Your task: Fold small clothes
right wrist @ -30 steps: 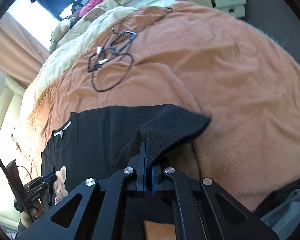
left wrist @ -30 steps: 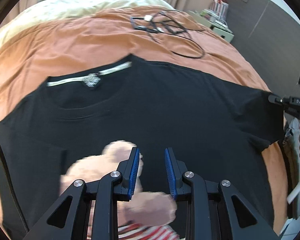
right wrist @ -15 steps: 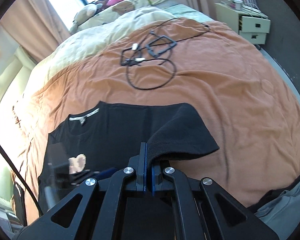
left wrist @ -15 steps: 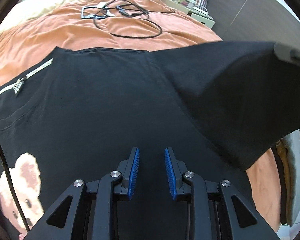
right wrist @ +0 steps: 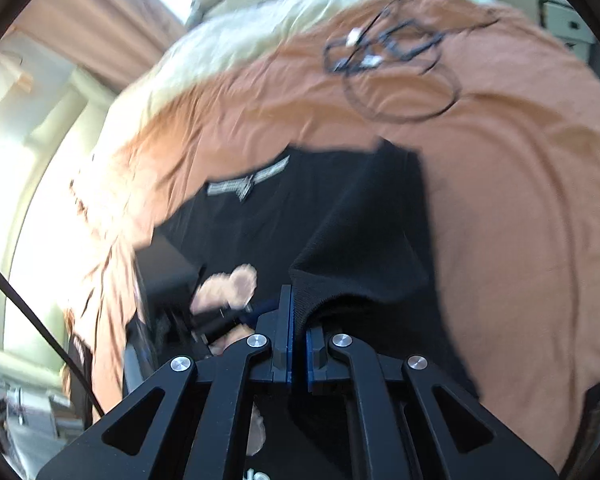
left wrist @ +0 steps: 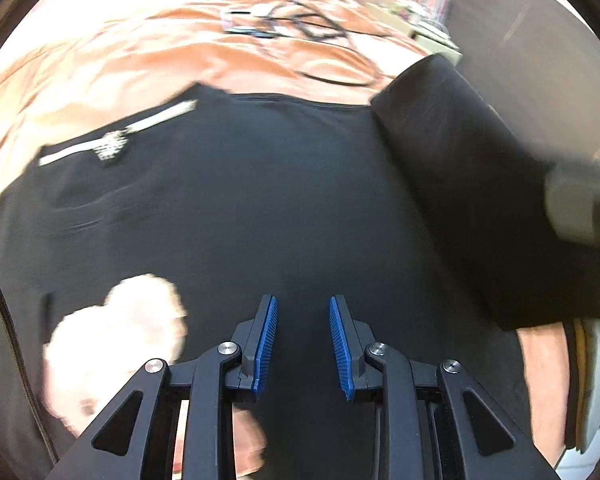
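Right gripper (right wrist: 299, 336) pinches black shirt (left wrist: 260, 208) sleeve (left gripper (left wrist: 303, 344) gapes, empty).

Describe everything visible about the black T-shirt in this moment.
The black T-shirt lies front-up on the orange bedspread, a soft knit with a pale neck label and a tan bear print. Its right sleeve side is lifted and folded inward, pinched in the right gripper. The left gripper hovers open above its middle.
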`<state>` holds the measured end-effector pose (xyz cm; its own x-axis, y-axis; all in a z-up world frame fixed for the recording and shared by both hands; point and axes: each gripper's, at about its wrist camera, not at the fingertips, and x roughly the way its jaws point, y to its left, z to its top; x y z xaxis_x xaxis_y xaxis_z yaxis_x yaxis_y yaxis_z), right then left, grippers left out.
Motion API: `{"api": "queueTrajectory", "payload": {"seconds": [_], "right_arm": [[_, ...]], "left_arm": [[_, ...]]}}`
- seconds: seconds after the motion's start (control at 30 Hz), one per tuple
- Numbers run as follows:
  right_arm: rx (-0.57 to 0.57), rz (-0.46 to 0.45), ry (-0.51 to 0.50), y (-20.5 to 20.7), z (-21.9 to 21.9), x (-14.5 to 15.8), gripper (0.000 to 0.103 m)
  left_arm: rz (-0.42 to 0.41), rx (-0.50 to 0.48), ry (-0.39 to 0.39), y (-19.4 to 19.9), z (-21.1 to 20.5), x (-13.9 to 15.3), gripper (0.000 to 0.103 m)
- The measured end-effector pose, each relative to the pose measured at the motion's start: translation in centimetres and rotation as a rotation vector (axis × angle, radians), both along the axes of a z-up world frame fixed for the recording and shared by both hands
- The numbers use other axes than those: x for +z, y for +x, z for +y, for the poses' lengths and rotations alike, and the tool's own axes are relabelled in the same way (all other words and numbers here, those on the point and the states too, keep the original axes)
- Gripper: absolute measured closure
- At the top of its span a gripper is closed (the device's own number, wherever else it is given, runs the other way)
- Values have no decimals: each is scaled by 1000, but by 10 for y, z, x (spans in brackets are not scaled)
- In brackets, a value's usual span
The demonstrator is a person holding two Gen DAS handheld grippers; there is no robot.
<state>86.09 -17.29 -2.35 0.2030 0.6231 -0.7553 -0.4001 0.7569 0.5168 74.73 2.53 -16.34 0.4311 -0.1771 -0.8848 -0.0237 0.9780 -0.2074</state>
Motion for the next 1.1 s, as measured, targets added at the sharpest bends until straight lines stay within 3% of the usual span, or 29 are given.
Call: {"api": "queueTrajectory", "payload": {"seconds": [0.07, 0.1, 0.13, 0.27, 0.33, 0.5, 0.6, 0.7, 0.87, 0.93, 1.1], "right_arm": [[11, -4, 28, 0, 1, 4, 75], [2, -24, 31, -2, -1, 8, 45], [-14, -44, 36, -3, -5, 12, 34], [-41, -72, 24, -7, -21, 8, 34], [-69, -88, -12, -9, -31, 1, 34], [-136, -75, -63, -4, -54, -32, 35], [-164, -58, -118, -1, -59, -56, 47], [-174, -48, -176, 1, -56, -78, 49], [-154, -34, -287, -4, -48, -103, 63], [-145, -52, -332, -4, -43, -106, 69], [-154, -89, -377, -14, -36, -104, 70]], "left_arm": [[5, 33, 10, -6, 15, 4, 75], [6, 47, 16, -8, 21, 6, 75], [9, 60, 23, -11, 27, 9, 74], [10, 71, 23, -16, 37, 15, 71], [5, 65, 7, -16, 36, 16, 60], [-21, 27, -11, -15, 20, 16, 47], [-26, -22, -24, -10, 8, 10, 41], [-18, -64, 26, -5, -9, 0, 37], [-19, -79, 168, 4, -30, -16, 37], [-37, -63, 210, 6, -30, -16, 34], [-66, 23, 328, 9, -6, -9, 33]]}}
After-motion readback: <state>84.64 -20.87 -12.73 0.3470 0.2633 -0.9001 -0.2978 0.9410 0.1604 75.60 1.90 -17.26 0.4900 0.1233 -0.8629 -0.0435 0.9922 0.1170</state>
